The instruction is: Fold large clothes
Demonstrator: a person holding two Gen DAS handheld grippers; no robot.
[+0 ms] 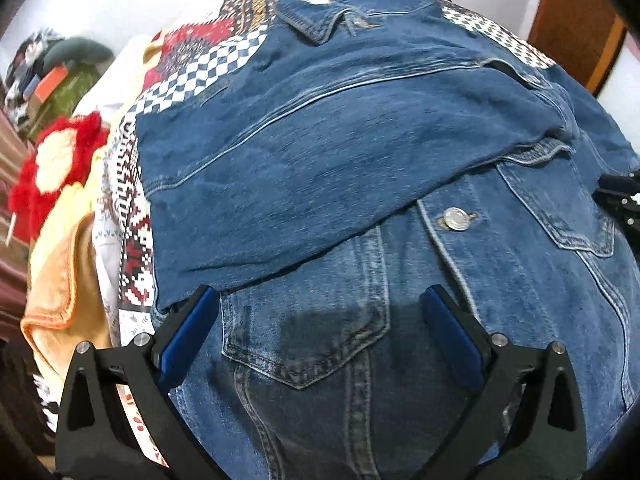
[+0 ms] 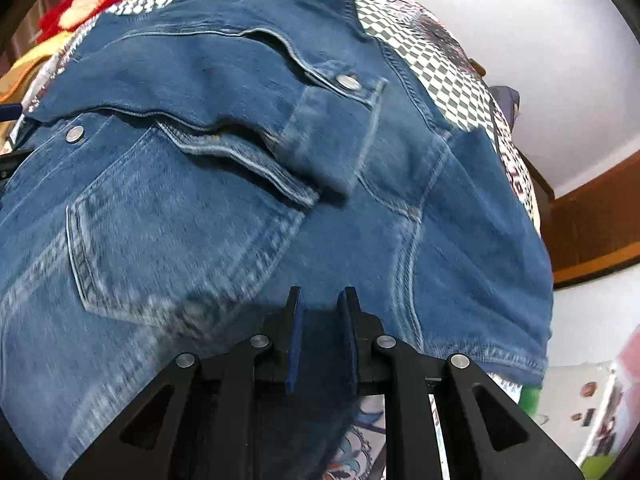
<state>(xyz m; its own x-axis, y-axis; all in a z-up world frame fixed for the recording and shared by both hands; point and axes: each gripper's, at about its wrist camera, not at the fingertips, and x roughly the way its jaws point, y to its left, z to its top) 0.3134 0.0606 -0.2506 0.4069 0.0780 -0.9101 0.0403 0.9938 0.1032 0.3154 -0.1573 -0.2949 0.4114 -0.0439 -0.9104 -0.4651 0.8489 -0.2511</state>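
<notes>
A blue denim jacket [image 1: 340,184] lies front-up on a patterned bedspread [image 1: 208,60], with one sleeve folded across its chest. My left gripper [image 1: 320,304] is open, its blue-padded fingers spread just above the jacket's chest pocket. The jacket fills the right wrist view too [image 2: 224,168], where a cuffed sleeve lies across the front. My right gripper [image 2: 322,300] is nearly closed, and denim from the jacket's near edge sits between its pads. The right gripper's black body shows at the right edge of the left wrist view [image 1: 624,200].
A pile of other clothes lies left of the jacket: an orange-yellow garment [image 1: 60,264] and a red and cream knitted piece [image 1: 52,160]. A white wall [image 2: 540,60] and a brown wooden frame [image 2: 592,224] stand behind the bed.
</notes>
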